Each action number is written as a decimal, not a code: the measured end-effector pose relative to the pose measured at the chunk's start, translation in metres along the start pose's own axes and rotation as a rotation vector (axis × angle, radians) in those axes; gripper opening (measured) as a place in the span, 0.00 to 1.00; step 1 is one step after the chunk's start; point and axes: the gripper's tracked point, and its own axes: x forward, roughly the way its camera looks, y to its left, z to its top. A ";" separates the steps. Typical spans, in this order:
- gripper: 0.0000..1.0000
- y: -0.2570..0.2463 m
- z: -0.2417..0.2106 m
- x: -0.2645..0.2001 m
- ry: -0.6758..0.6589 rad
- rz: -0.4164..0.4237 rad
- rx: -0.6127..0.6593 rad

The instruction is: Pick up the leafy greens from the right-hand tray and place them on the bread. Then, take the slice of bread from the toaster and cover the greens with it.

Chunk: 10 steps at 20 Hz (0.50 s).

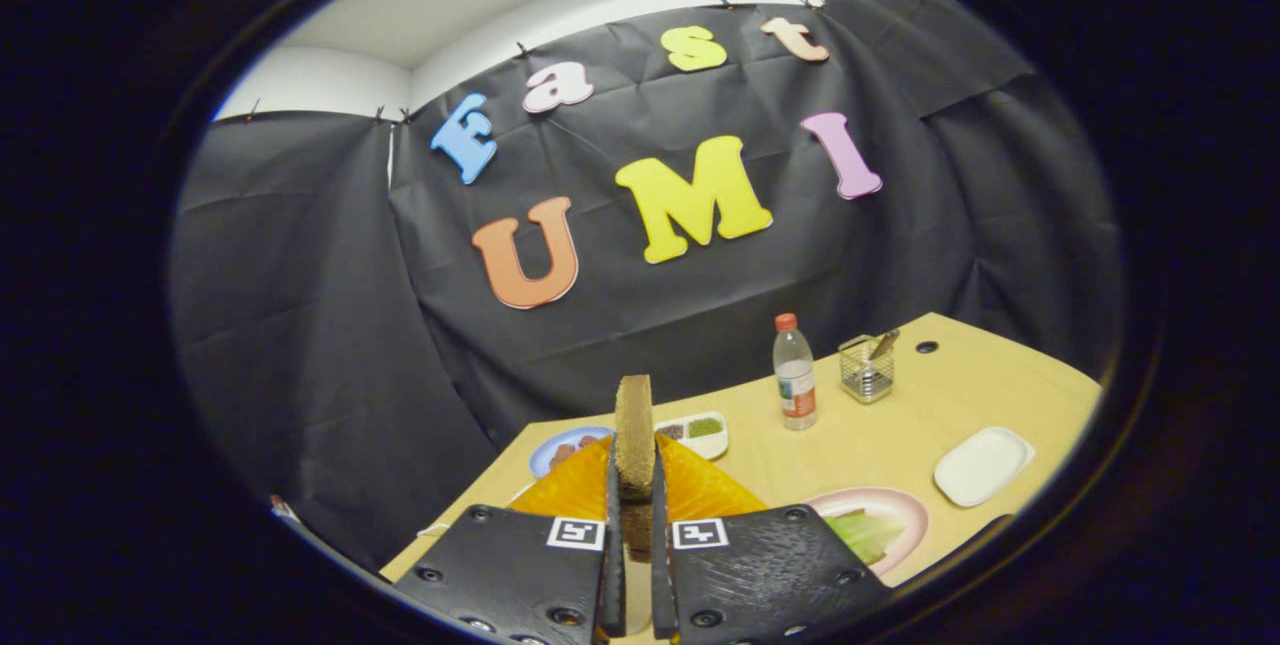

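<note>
Gripping one slice of bread [634, 435] between the two fingers [612, 525], both pressing its flat sides, the slice standing upright on edge and rising past the fingertips of the gripper [634, 515]. Hanging above one orange toaster [690, 490], its top spreading out on both sides just behind the fingers, near the bench's front edge. Resting on one wooden bench [880, 435], everything else counted as follows. Lying on one pink plate [900, 515], just right of the fingers at the front edge: the leafy greens [858, 533], pale green, one bunch, covering whatever sits under them, so cannot tell about a lower slice. Sitting beyond the toaster at the bench's far left corner: one blue plate [560, 445] carrying reddish pieces, too small to name, and just beside it one white divided tray [700, 433] holding a green portion and a darker portion. Standing upright toward the far edge: one clear bottle [794, 375] with a red cap. Standing near it, closer to the far right corner: one wire basket [866, 370] with something leaning inside. Lying by the right edge, well apart from the bottle: one white rectangular tray [982, 465].
</note>
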 end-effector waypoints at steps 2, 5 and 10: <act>0.10 -0.033 -0.008 0.005 0.012 -0.027 -0.001; 0.10 -0.075 -0.030 0.008 0.057 -0.052 0.028; 0.10 -0.106 -0.064 0.010 0.111 -0.063 0.069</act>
